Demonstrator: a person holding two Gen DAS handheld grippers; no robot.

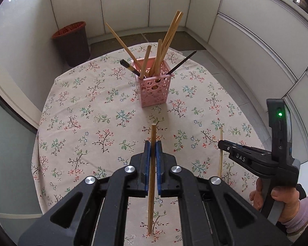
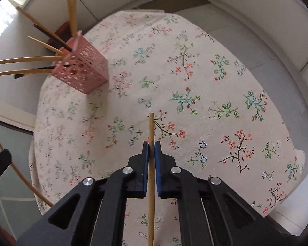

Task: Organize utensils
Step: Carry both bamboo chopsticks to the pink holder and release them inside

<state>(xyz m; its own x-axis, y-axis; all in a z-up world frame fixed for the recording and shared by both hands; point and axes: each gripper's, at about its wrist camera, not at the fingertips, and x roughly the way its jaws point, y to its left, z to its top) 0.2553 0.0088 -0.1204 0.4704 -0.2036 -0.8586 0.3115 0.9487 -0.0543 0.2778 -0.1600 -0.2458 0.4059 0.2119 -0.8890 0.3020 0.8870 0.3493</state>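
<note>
Splayed chopsticks (image 1: 164, 47) crowd pink holder (image 1: 154, 88) mouth; tablecloth (image 1: 92, 123) around holder open.

left gripper (image 1: 153, 147): jaws pinched nearly together, blue pads squeezing a chopstick (image 1: 152, 176) that runs up between them
right gripper (image 2: 152, 148): same deal, clamped on its own thin stick (image 2: 151, 176)
right hand (image 1: 285, 203): wrapped round the handle, purple cuff showing, off to the left gripper's right
</note>
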